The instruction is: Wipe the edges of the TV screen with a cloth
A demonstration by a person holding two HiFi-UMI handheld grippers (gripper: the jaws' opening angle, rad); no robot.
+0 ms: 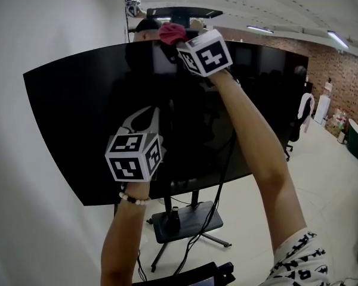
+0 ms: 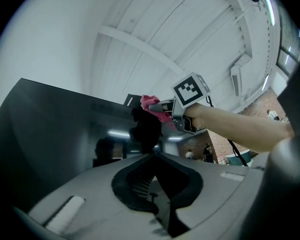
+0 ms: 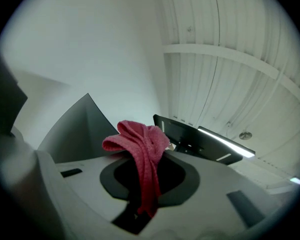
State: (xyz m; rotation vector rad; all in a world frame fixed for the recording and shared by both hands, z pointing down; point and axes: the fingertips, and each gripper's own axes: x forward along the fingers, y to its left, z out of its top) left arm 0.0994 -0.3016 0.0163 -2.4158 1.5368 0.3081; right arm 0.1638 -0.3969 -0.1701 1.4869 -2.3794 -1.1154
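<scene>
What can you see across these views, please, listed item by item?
TV screen: one, black, on a stand by the white wall.
cloth: one, pink, at the TV screen's top edge.
stand base: one, black, on the floor under the TV screen.
cable: one, black, hanging towards the floor.
brick wall: one, reddish, far right.
ceiling lights: several, white, overhead.
bracelet: one, pale beads, left wrist.
left gripper: one, grey, shut, empty, before the screen.
right gripper: one, grey, shut on the cloth.
</scene>
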